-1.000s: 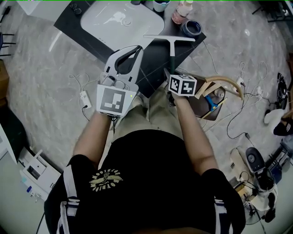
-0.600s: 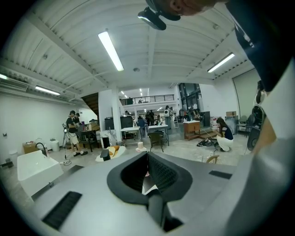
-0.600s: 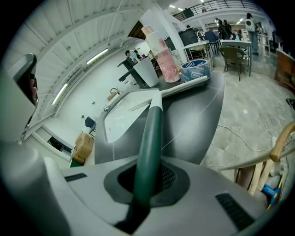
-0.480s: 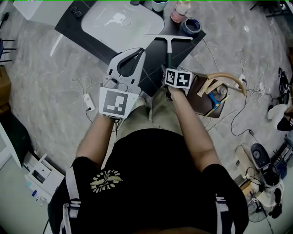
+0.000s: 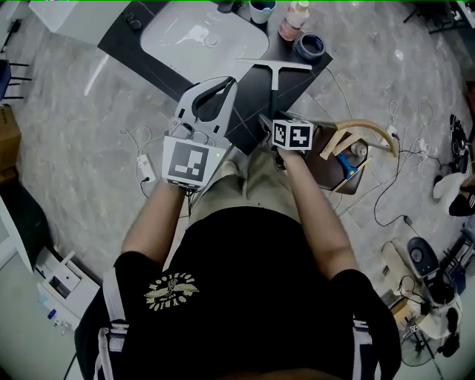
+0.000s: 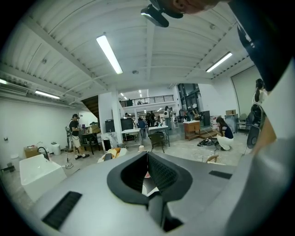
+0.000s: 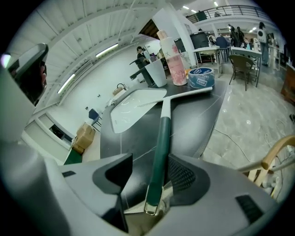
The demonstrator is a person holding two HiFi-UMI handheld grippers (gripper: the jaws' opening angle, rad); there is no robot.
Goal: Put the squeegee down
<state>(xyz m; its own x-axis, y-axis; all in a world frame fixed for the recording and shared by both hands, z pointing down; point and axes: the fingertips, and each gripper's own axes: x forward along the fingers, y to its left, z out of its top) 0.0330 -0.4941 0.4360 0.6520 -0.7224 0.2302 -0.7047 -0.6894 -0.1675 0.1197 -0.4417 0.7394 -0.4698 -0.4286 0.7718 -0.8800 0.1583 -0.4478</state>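
Note:
The squeegee (image 5: 272,83) lies on the dark counter (image 5: 249,111), its pale blade (image 7: 184,93) at the far end and its green handle (image 7: 161,138) pointing back at me. My right gripper (image 5: 268,121) sits at the handle's near end. Its jaws are opening: in the right gripper view (image 7: 151,164) the handle runs between them close to the right pad (image 7: 180,174), with a clear gap to the left one. My left gripper (image 5: 225,83) hovers over the counter's left part, shut with nothing in it (image 6: 147,159).
A white sink basin (image 5: 200,35) is set in the counter. A cup (image 5: 260,9), a pink bottle (image 5: 295,18) and a roll of blue tape (image 5: 309,46) stand at its far end. A wooden chair (image 5: 360,137) and cables are on the floor to the right.
The right gripper's jaws have parted from the squeegee handle, which stays flat on the counter. The left gripper has shifted slightly.

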